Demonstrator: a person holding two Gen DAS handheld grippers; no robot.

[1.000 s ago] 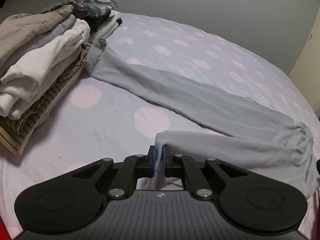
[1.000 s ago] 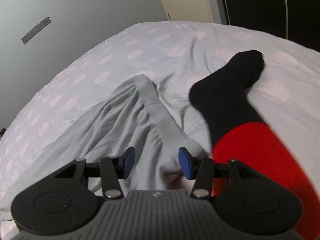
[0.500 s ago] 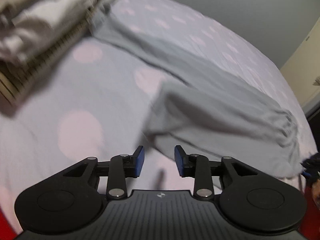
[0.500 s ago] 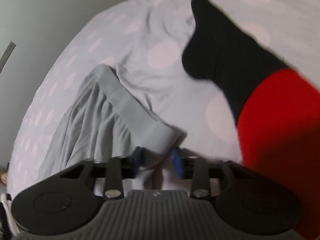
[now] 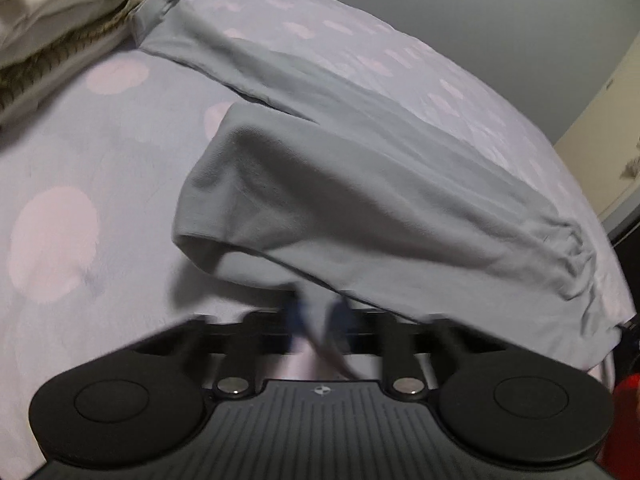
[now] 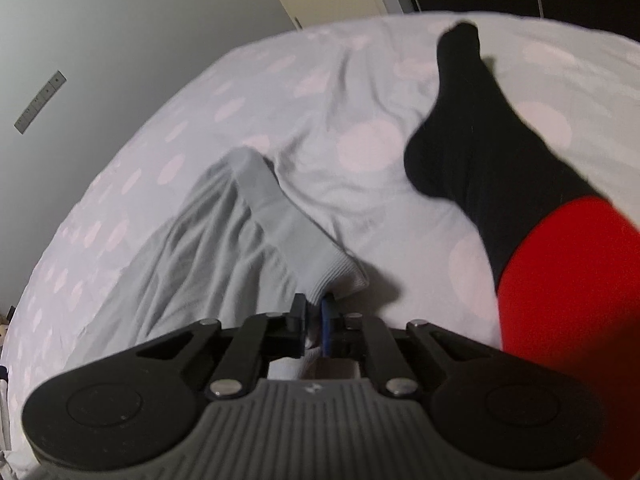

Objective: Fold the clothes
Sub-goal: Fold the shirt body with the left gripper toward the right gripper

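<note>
Your left gripper (image 5: pixel 318 316) is clamped on the grey pants (image 5: pixel 360 184); right gripper (image 6: pixel 315 318) is closing on the waistband (image 6: pixel 288 220).

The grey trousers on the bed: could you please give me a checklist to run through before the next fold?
1. Left gripper shut on the near edge of the grey trousers: ok, though that view is blurred.
2. Right gripper on the waistband corner: ok, jaws closing with the corner between them.
3. Trouser legs lined up: not ok, the two hems lie well apart.
4. Far hem clear of the stack of folded clothes: not ok, it lies against the stack.
5. Person's black-socked foot off the trousers: ok, it rests apart on the dotted sheet.
</note>
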